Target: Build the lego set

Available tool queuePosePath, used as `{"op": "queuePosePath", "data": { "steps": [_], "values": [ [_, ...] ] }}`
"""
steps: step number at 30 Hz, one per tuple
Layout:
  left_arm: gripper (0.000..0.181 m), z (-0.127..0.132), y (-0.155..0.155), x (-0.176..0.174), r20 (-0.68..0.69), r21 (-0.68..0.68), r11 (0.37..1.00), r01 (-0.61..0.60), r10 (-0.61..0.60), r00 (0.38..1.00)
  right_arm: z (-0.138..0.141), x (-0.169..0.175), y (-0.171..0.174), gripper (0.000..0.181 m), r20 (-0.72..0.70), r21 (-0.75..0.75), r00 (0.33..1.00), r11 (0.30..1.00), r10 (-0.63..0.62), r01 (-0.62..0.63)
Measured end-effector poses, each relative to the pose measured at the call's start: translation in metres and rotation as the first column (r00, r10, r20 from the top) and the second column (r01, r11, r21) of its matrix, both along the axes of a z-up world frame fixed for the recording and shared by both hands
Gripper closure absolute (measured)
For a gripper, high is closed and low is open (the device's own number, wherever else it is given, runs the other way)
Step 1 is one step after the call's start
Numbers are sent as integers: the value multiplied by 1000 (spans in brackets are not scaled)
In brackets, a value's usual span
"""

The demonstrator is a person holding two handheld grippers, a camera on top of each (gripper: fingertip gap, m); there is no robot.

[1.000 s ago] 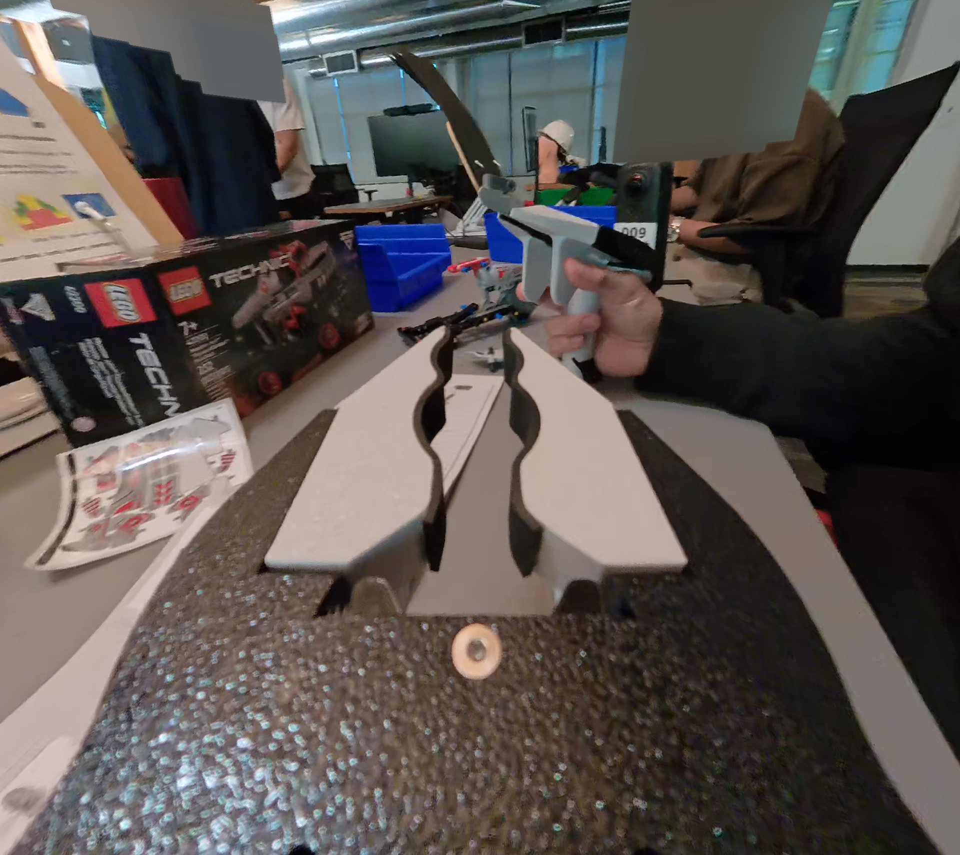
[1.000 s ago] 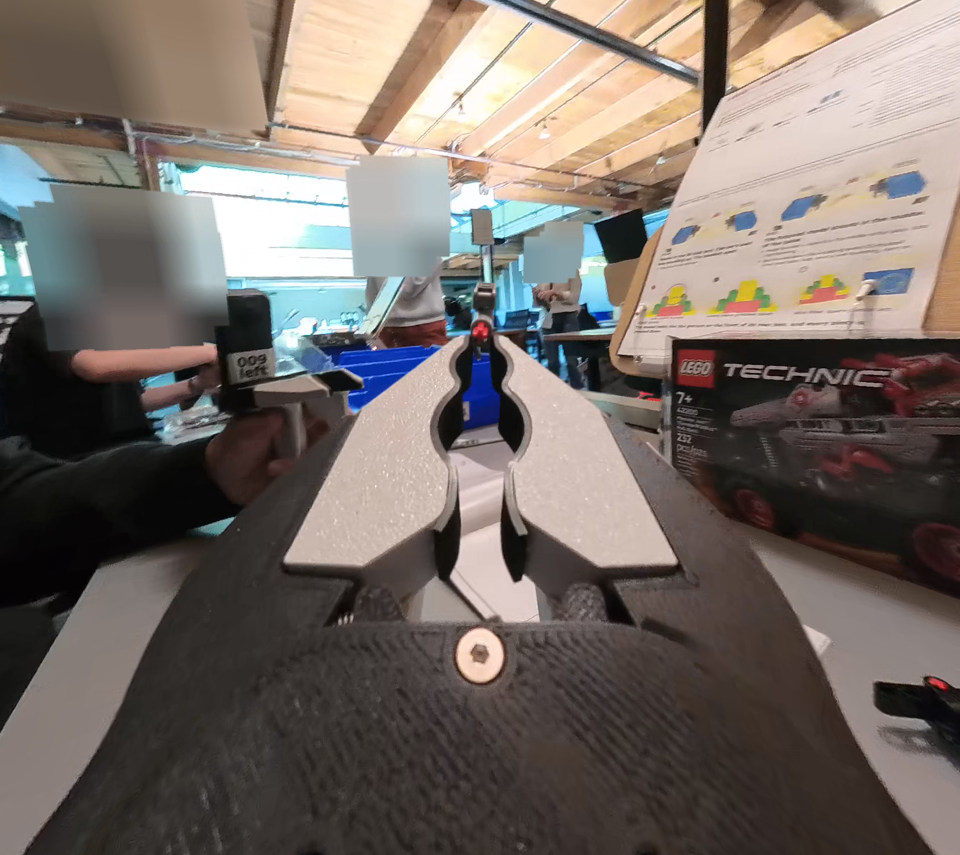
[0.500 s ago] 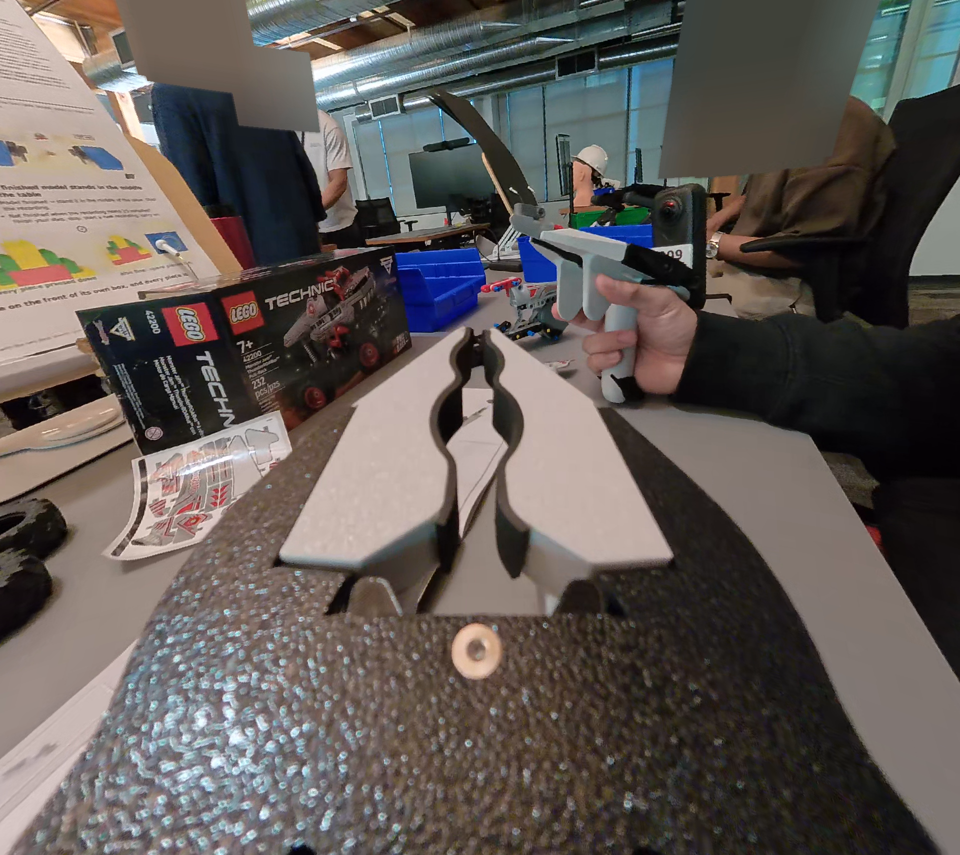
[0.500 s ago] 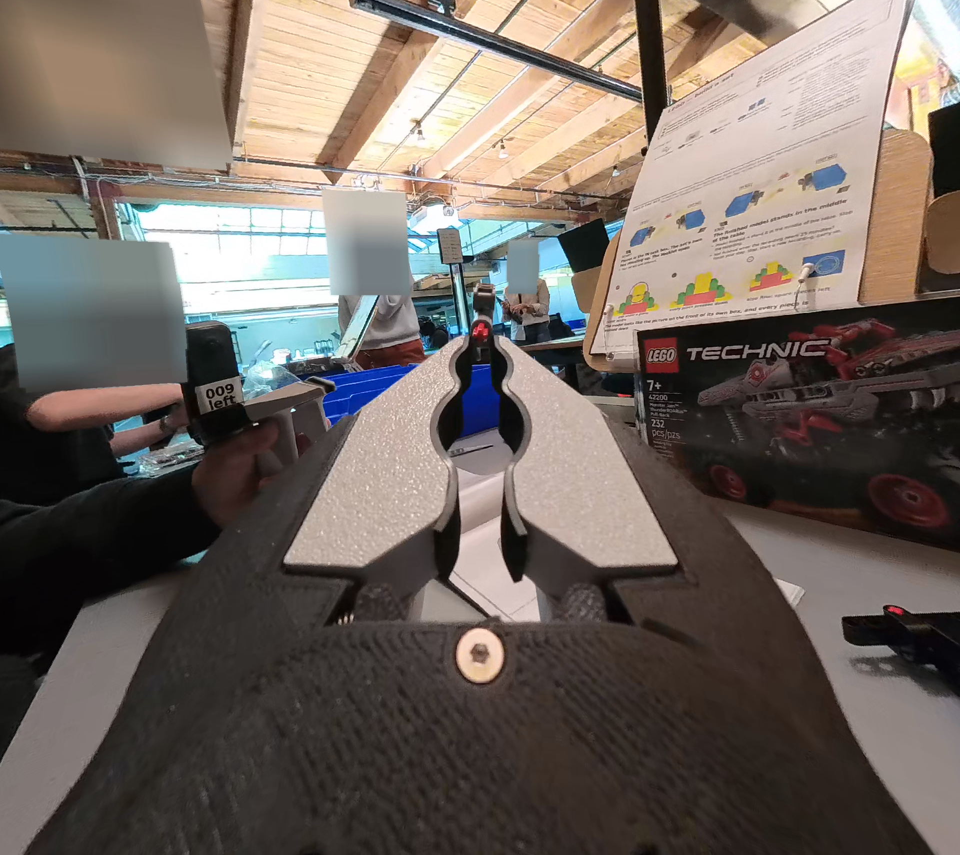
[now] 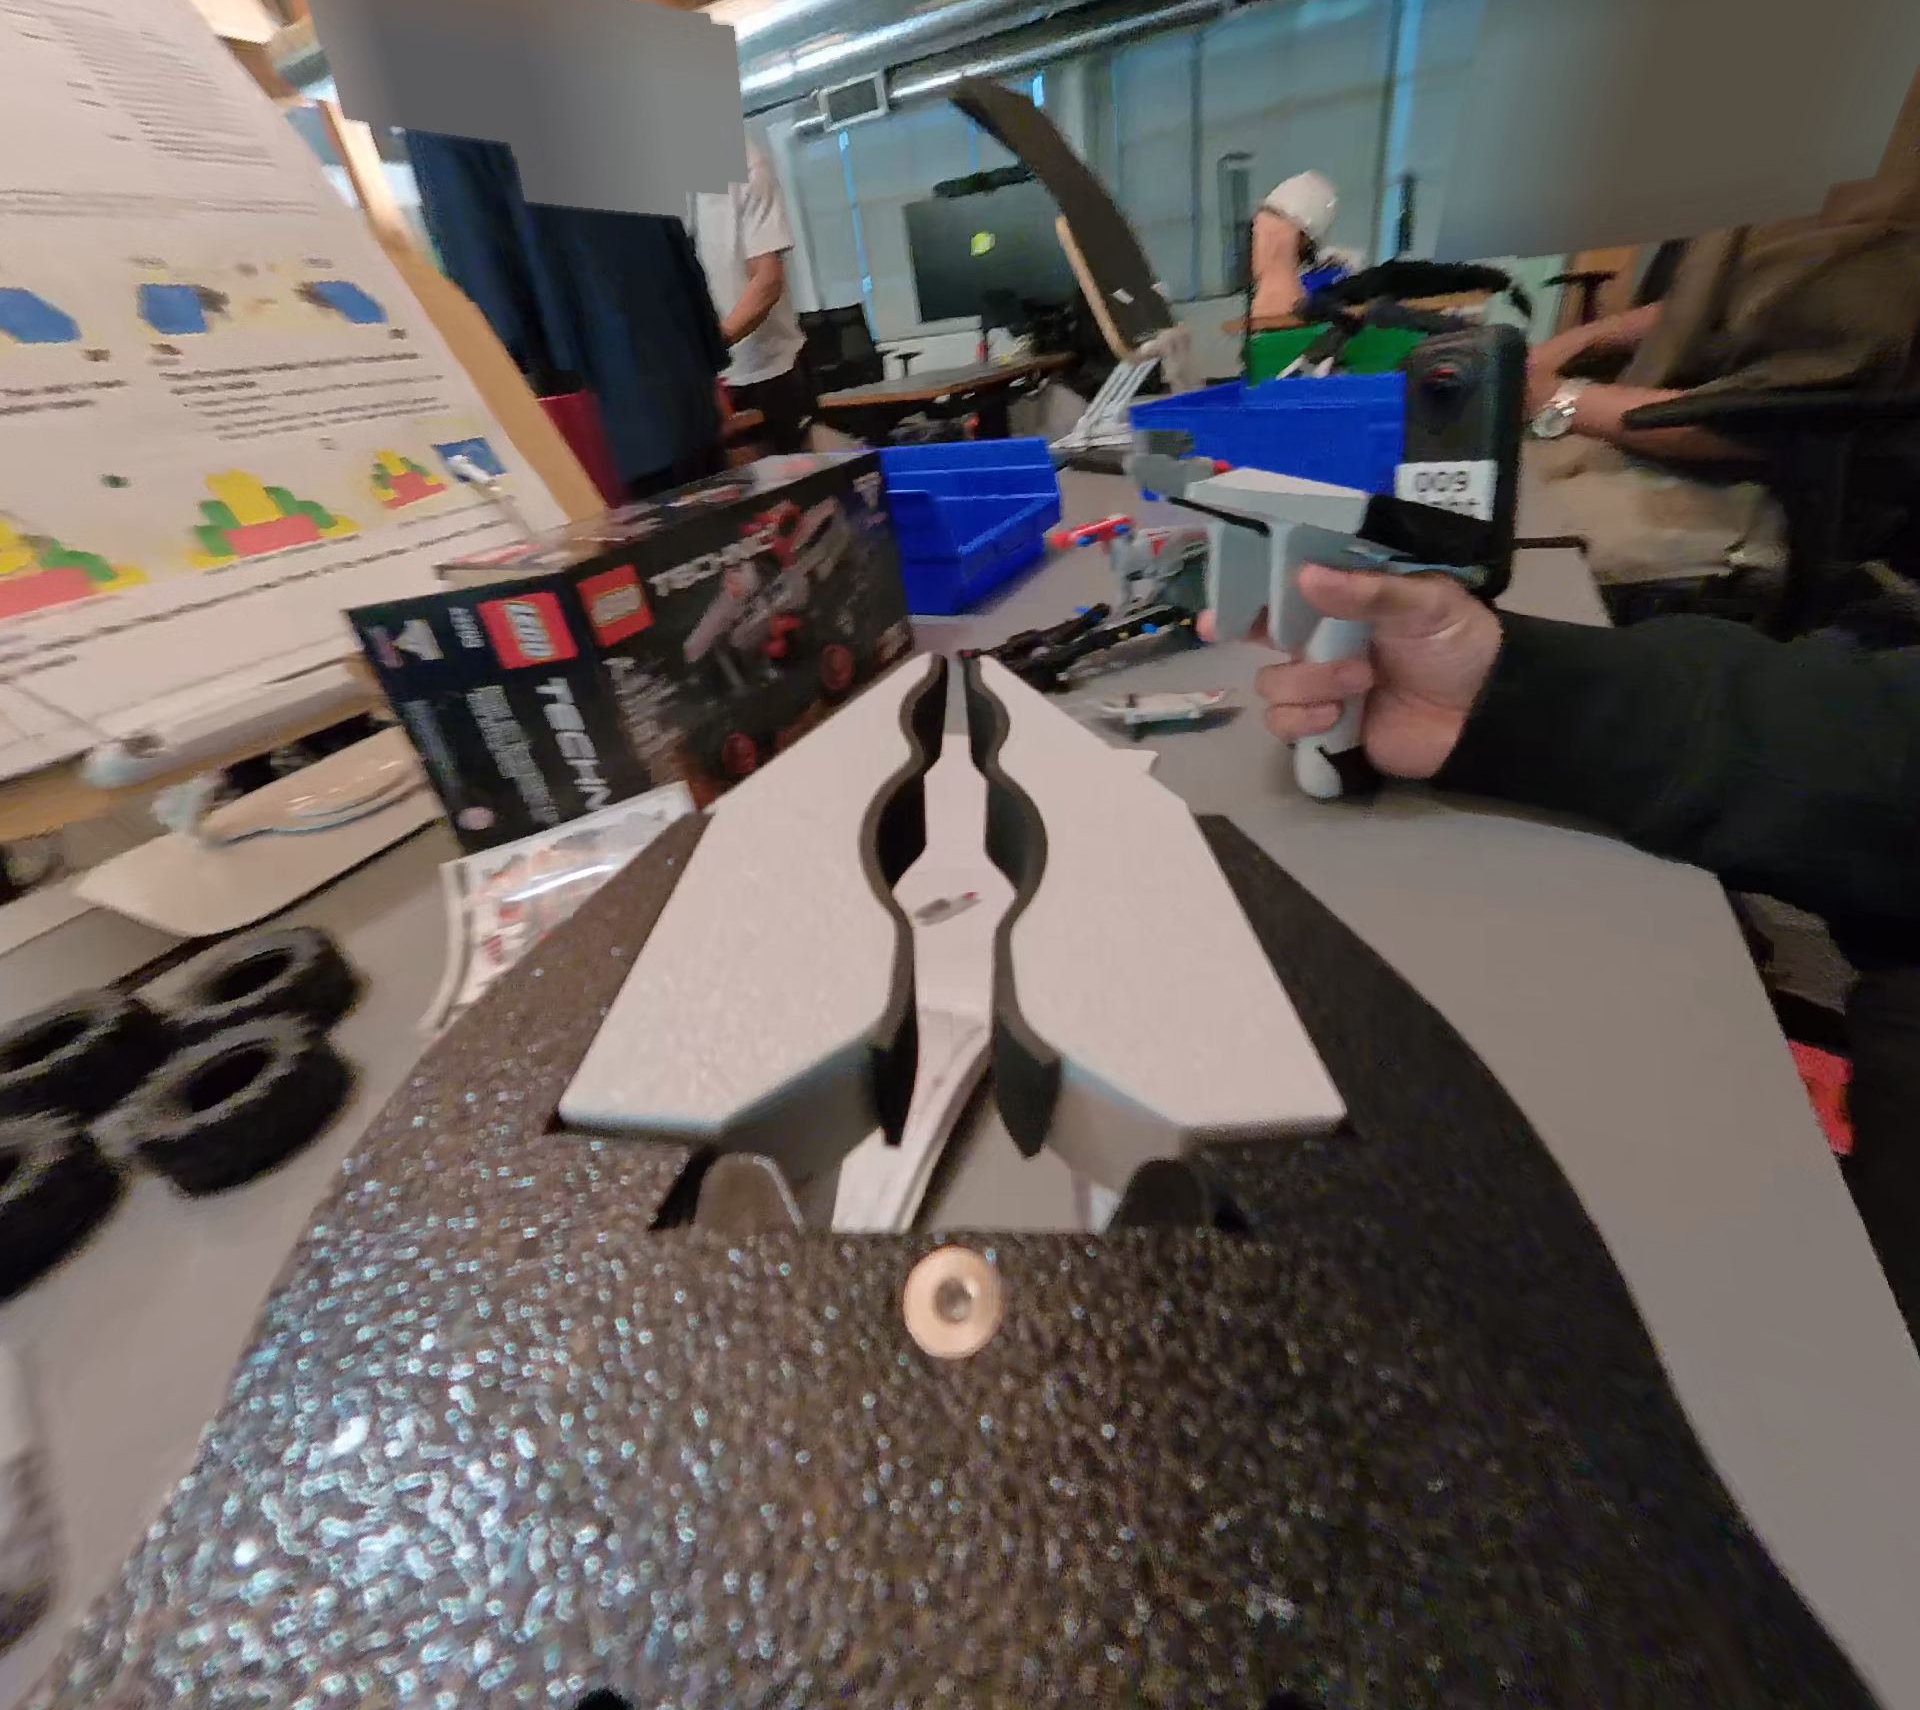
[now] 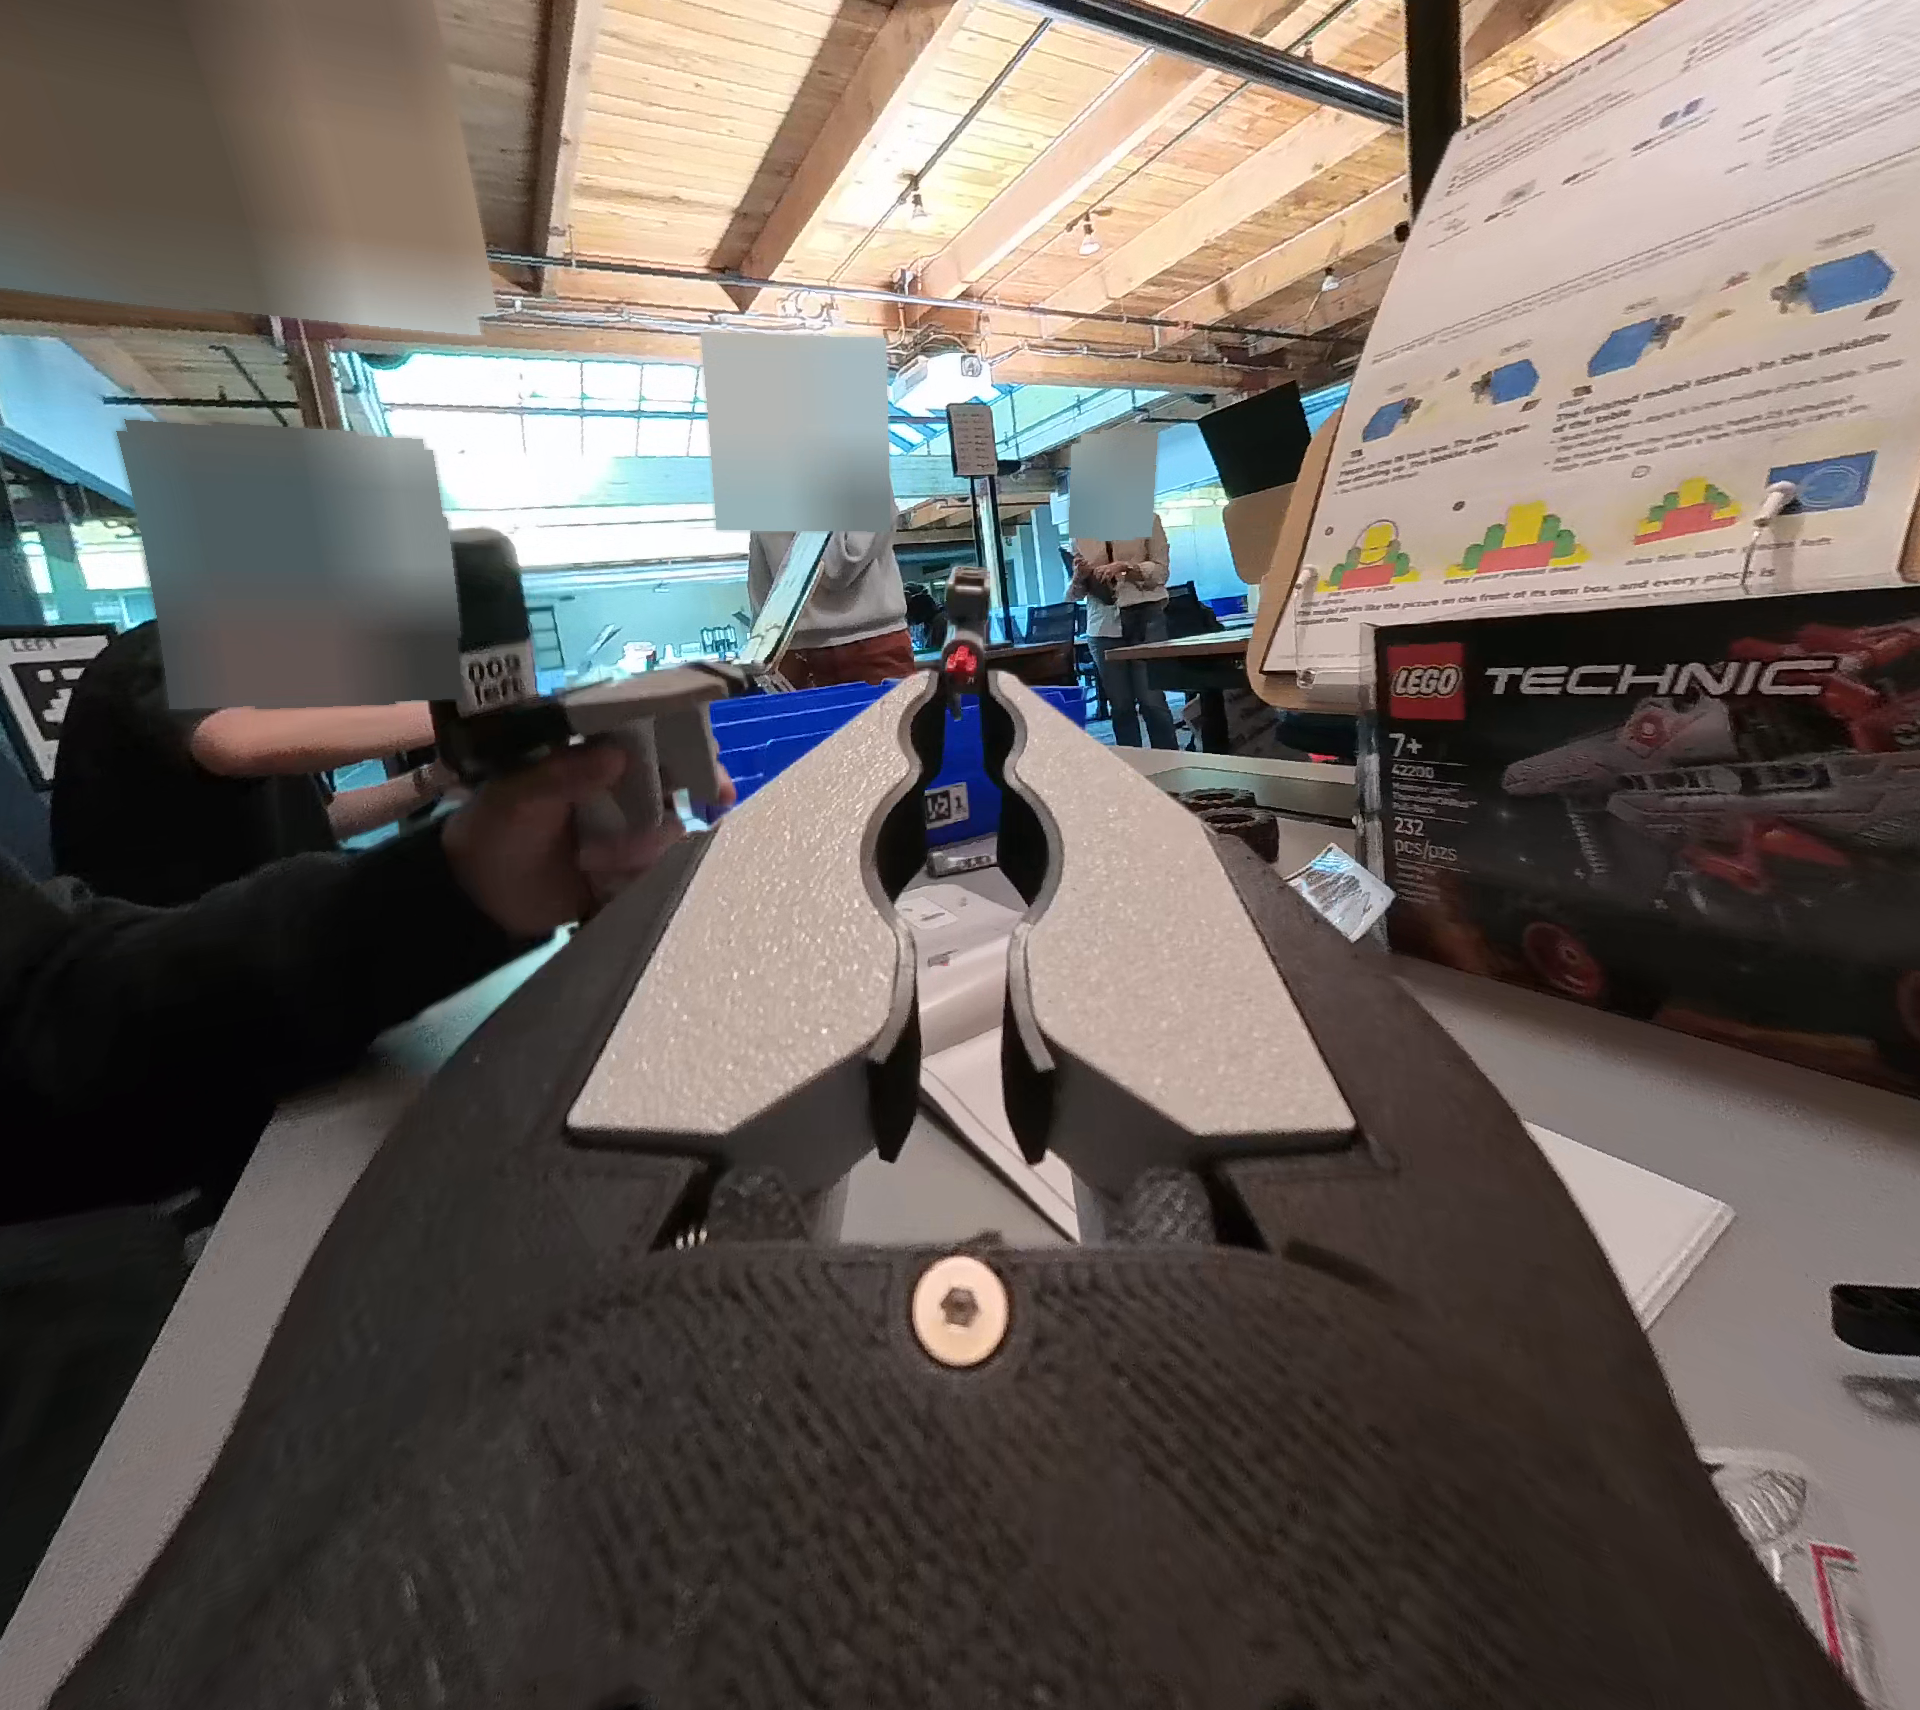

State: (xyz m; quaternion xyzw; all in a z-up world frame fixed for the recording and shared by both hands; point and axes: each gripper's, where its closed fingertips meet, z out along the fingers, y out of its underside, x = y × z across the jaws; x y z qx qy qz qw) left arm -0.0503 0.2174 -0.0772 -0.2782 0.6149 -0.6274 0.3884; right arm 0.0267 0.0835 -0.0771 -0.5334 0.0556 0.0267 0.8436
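While the right gripper [image 6: 958, 692] pinches a small black and red lego piece [image 6: 962, 644] at centre frame, left gripper [image 5: 957, 673] jaws together, empty, above the grey counter [image 5: 1403, 954].

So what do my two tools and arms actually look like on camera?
Both match: the left tool and right tool each have two pale grey, textured fingers with wavy black inner edges, set in a black speckled body with one silver screw. Each has a grey pistol handle, a black camera block with a white sticker, and is held from a black sleeve.
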Motion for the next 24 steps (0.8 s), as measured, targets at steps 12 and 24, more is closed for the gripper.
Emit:
{"op": "queuePosePath", "data": {
  "steps": [12, 24],
  "values": [
    [173, -24, 250, -51, -490, 317, 865, -388, 500, 714, -4, -17, 16, 177, 81, -58, 995, 997, 61, -57],
    [178, -101, 351, -38, -779, 537, 844, 4, 494, 387, 6, -13, 25, 177, -11, 89, 981, 978, 191, -190]
  ]
}}
